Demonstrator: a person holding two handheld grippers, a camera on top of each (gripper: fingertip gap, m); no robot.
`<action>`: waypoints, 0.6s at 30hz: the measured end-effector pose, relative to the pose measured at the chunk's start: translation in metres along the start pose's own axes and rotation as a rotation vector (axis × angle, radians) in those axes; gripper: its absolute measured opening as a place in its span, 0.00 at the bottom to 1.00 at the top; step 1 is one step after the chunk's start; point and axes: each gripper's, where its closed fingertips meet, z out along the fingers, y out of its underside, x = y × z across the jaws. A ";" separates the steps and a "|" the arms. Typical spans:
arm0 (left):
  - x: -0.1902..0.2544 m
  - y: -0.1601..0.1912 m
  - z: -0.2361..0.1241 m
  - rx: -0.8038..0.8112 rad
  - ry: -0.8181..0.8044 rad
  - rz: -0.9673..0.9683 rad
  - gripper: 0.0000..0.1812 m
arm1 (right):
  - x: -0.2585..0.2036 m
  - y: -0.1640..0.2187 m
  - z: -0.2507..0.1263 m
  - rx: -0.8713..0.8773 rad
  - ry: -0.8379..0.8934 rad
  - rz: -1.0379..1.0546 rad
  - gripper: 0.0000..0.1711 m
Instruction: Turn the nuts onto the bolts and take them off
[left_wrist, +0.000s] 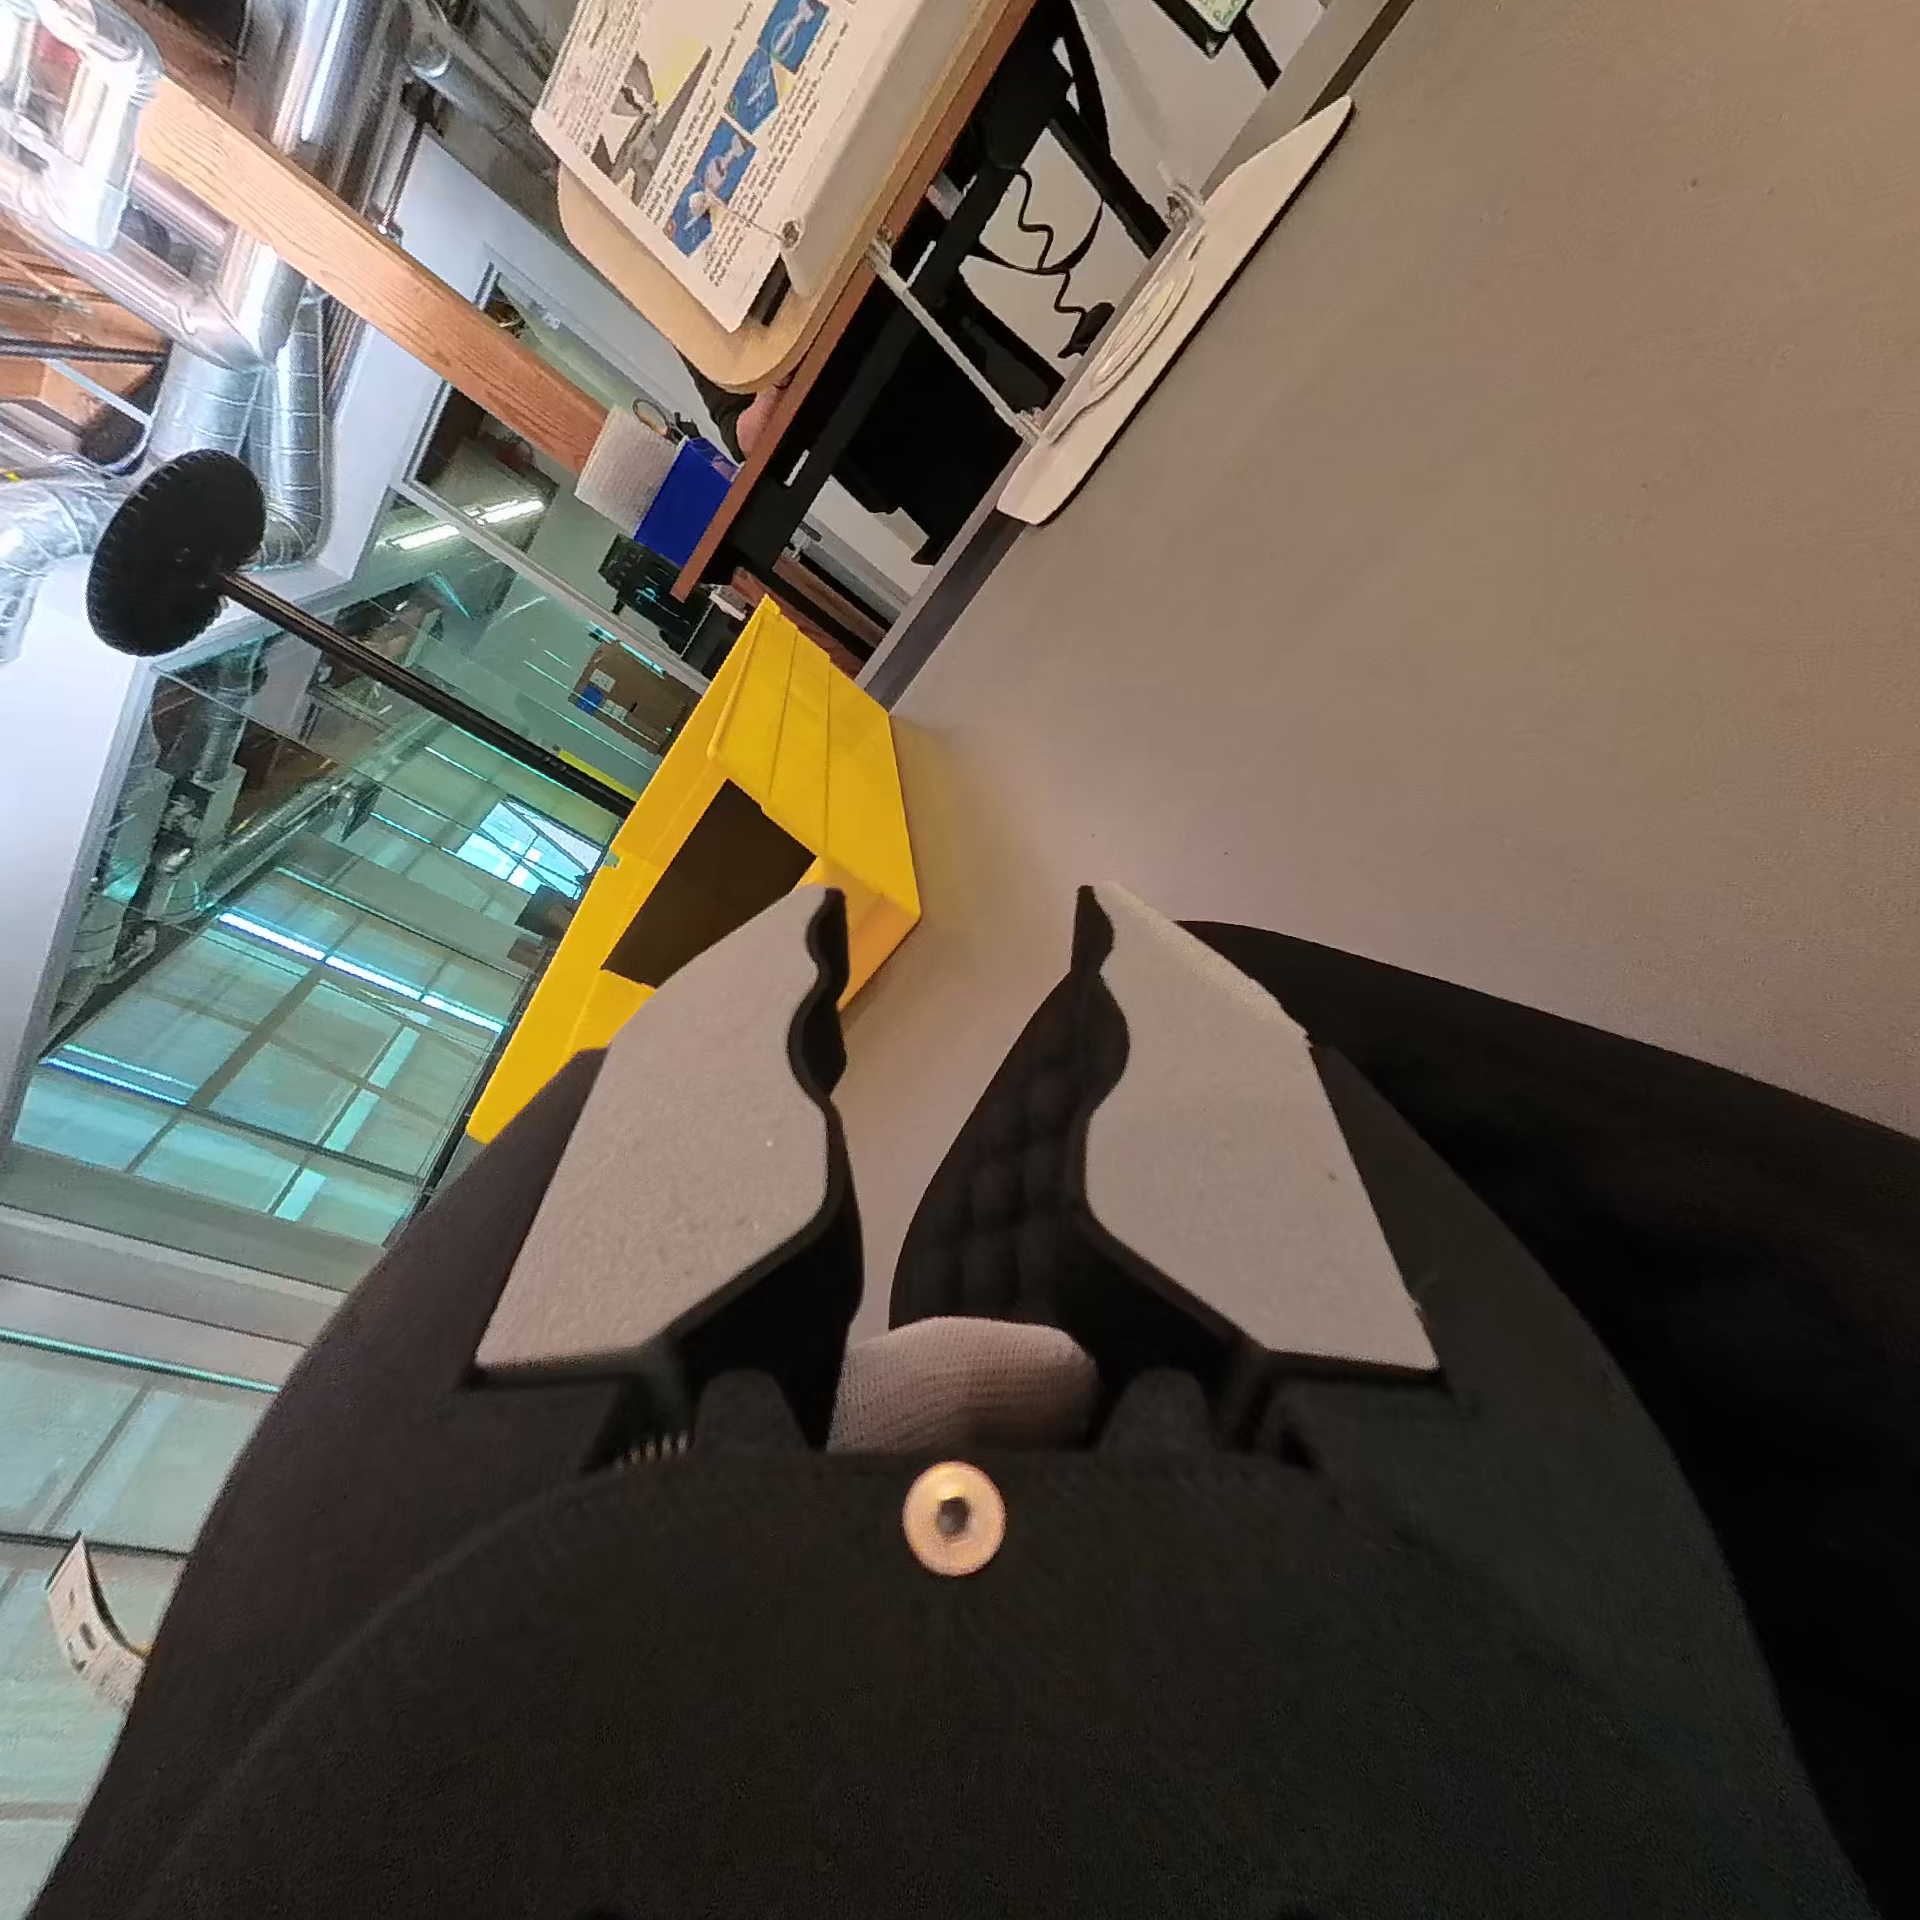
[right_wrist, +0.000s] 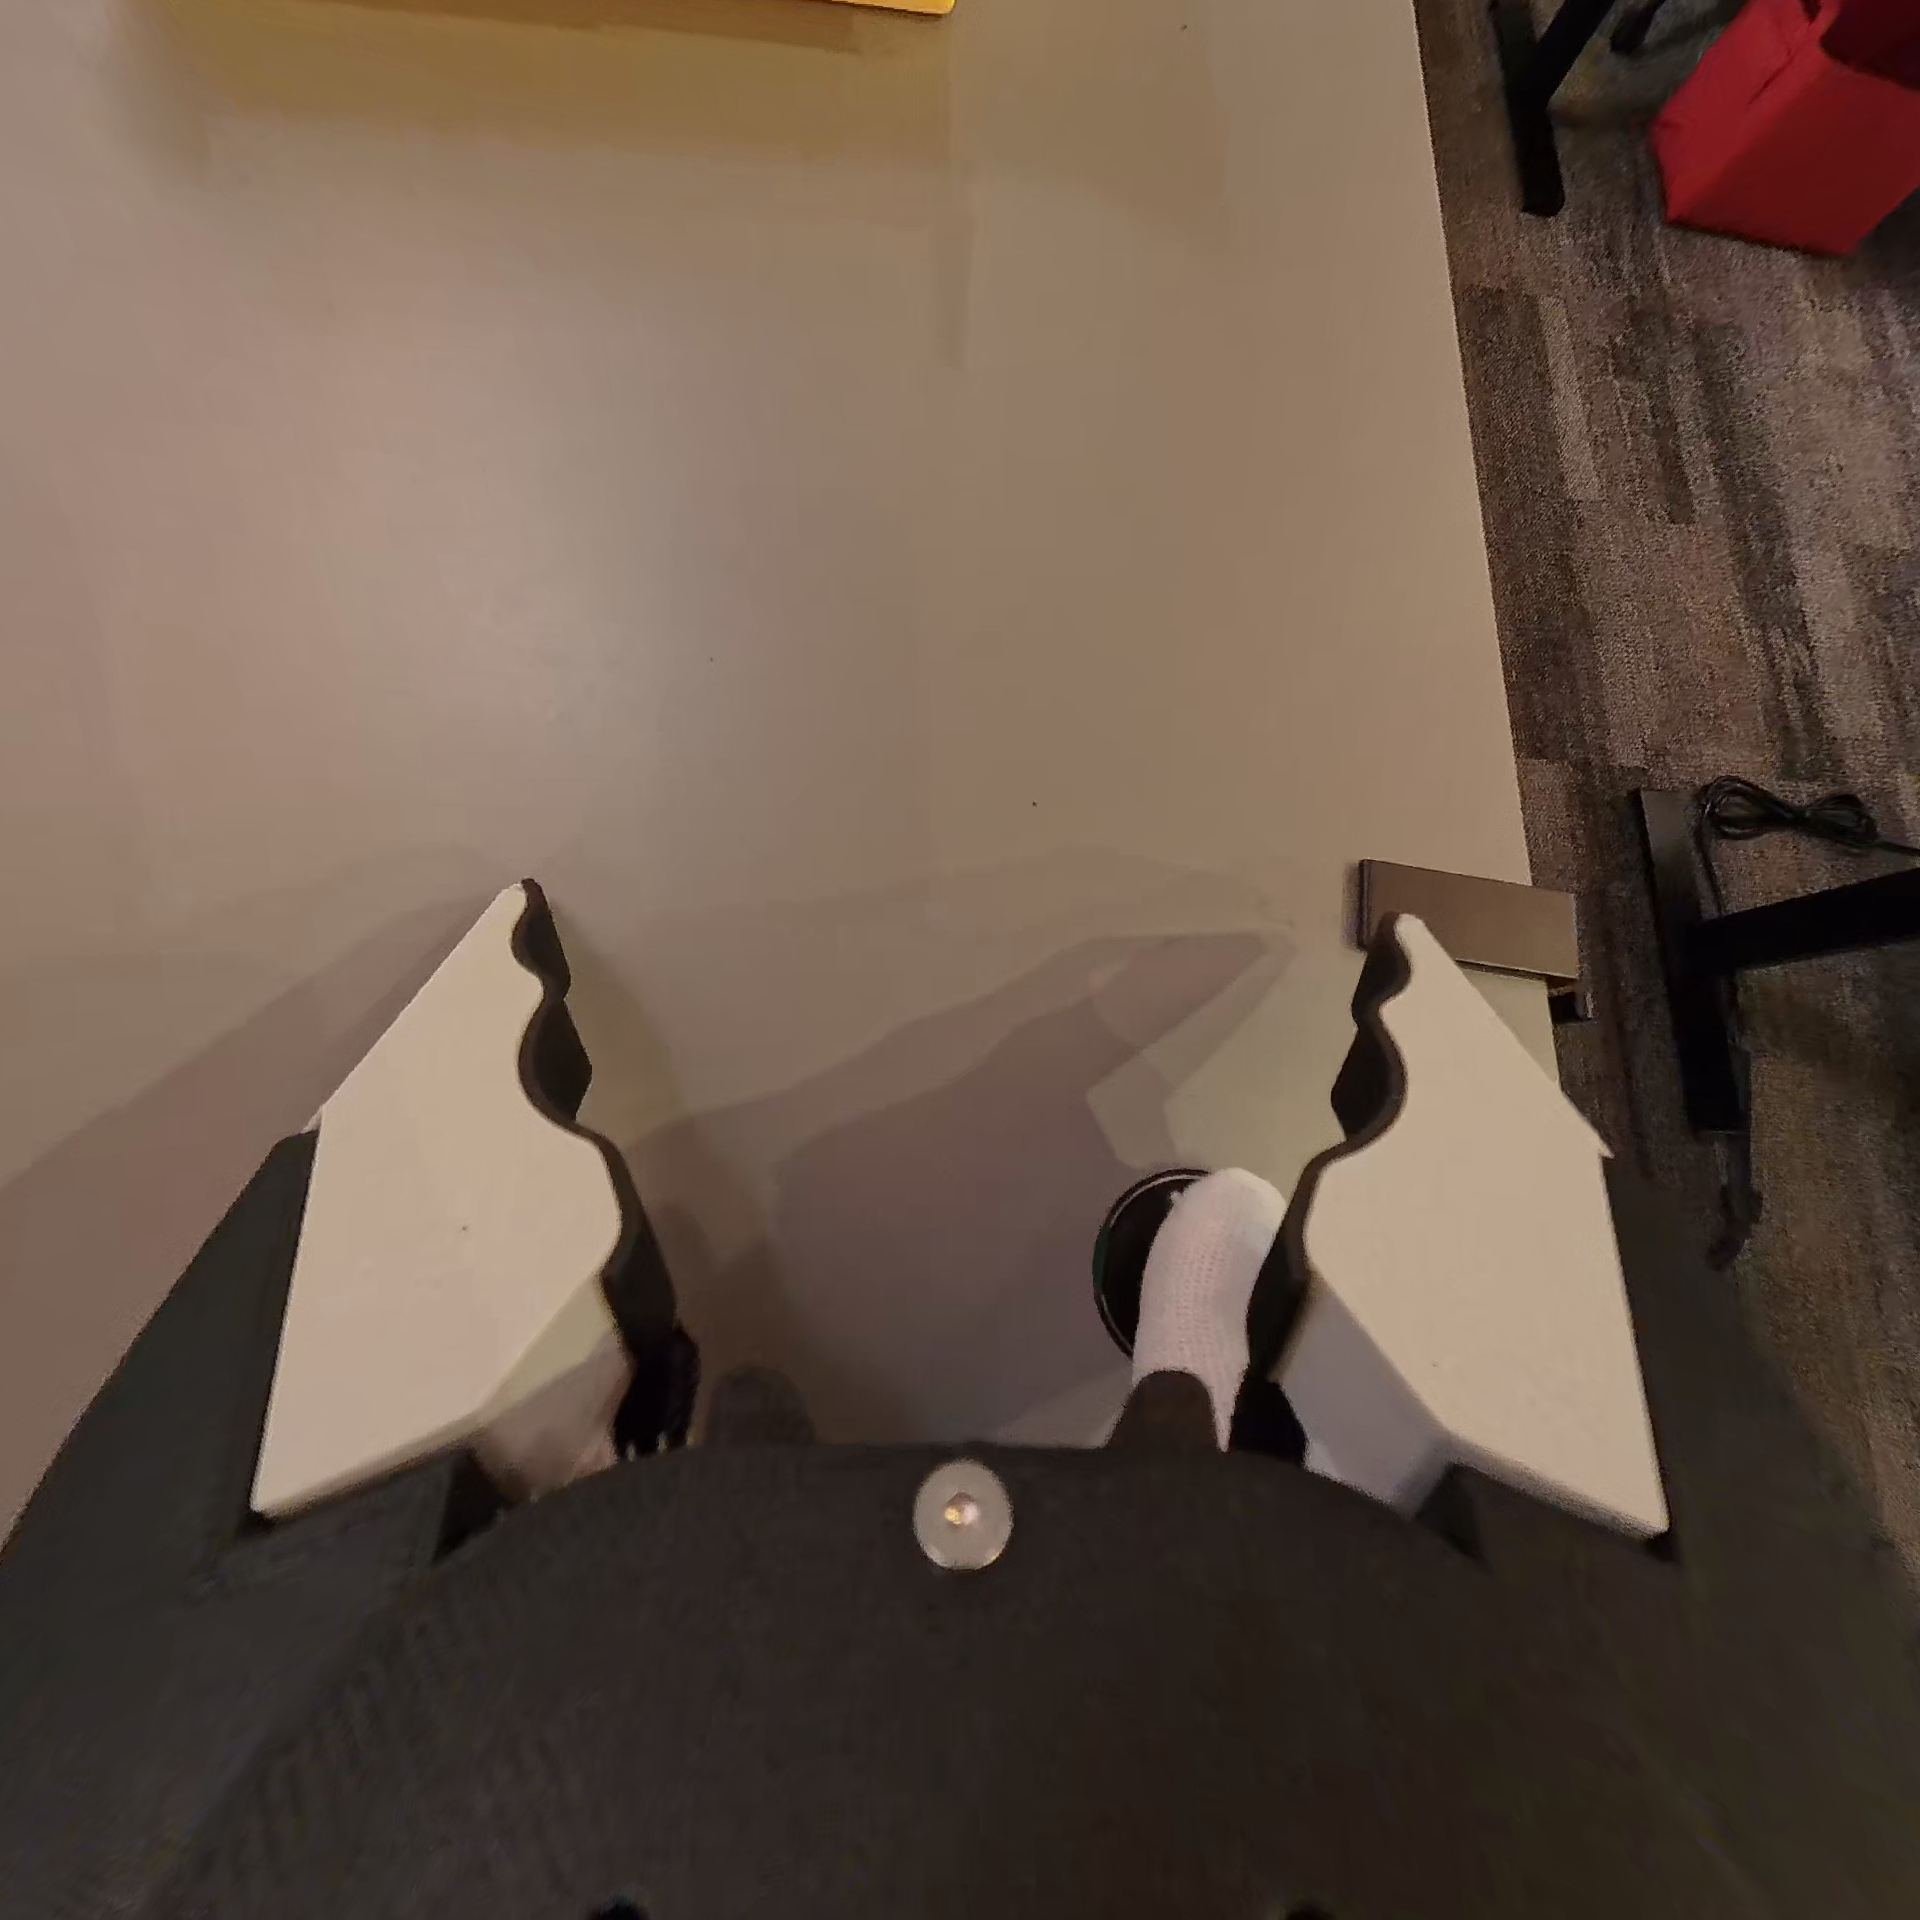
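Note:
No nut or bolt shows in either view. My left gripper (left_wrist: 956, 904) is rolled on its side above the grey table (left_wrist: 1455, 623); its jaws stand a small gap apart and hold nothing. A yellow bin (left_wrist: 790, 800) lies on the table just beyond its fingertips, open side toward me, its inside dark. My right gripper (right_wrist: 961, 904) hangs over the bare grey table (right_wrist: 623, 520) with its jaws wide apart and empty. A white-gloved finger (right_wrist: 1205, 1288) shows between the right fingers, and a gloved finger (left_wrist: 966, 1382) shows behind the left ones.
A yellow edge of the bin (right_wrist: 894, 5) shows at the top of the right wrist view. The table's right edge (right_wrist: 1475, 623) drops to carpet with a red box (right_wrist: 1787, 125). A dark clamp plate (right_wrist: 1475, 914) sits on that edge. A white plate (left_wrist: 1174, 312) stands at the table's far edge. My right fingertips sit around 70 centimetres from my left ones.

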 end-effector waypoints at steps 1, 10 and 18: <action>0.001 0.001 0.000 0.000 0.005 0.000 0.23 | 0.000 0.001 0.001 0.004 -0.001 -0.006 0.85; 0.012 0.003 -0.001 0.024 -0.015 0.024 0.22 | 0.001 0.008 0.004 0.054 -0.016 -0.058 0.77; 0.021 0.010 0.002 0.003 -0.016 0.019 0.23 | -0.002 0.017 0.010 0.051 -0.037 -0.064 0.78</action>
